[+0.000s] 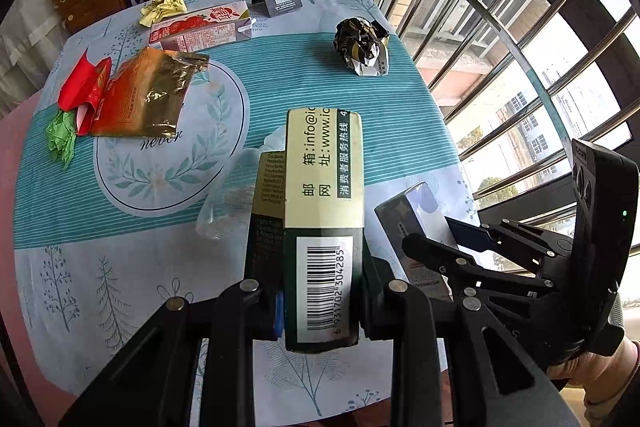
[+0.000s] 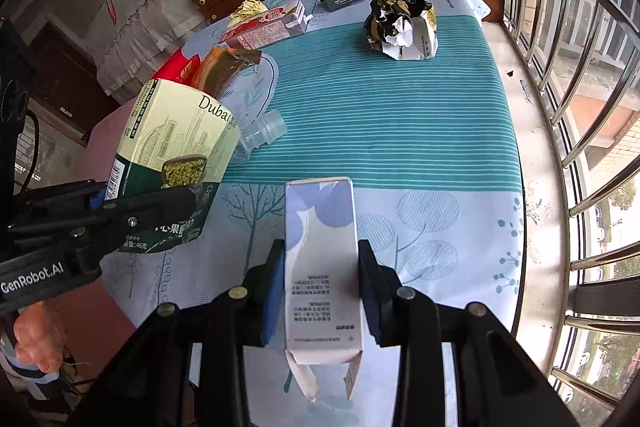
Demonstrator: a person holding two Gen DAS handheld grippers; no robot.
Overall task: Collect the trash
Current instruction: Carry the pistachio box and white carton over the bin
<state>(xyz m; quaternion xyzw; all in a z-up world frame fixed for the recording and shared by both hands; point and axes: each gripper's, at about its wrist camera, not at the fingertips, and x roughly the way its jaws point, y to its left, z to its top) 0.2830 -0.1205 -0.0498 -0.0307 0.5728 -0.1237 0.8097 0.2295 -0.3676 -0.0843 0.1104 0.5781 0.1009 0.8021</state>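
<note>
Both grippers are closed on cartons held above the table (image 2: 400, 131). Left gripper (image 1: 320, 303) has its jaws narrowed onto the sides of a green-and-cream box (image 1: 324, 195), barcode face up toward its camera; in the right wrist view the same box (image 2: 176, 147) shows a city skyline print and stands tilted over the table's left edge. Right gripper (image 2: 320, 291) stands partly open with its pads pressed on both sides of a pale carton (image 2: 322, 267) with blue shapes, whose bottom flaps hang loose; this carton hangs over the near part of the cloth. On the table, a clear plastic bottle (image 2: 262, 133) lies near the left edge, just beyond the green box. A crumpled black-and-gold wrapper (image 2: 400, 27) sits on the teal stripes toward the far right corner. Along the far left side lie a red-and-gold foil bag (image 1: 136, 95), a green crumpled paper (image 1: 60, 141), a red juice carton (image 1: 200, 29) and a yellow crumpled paper (image 1: 164, 7). A small dark box (image 1: 280, 3) rests at the far edge.
</note>
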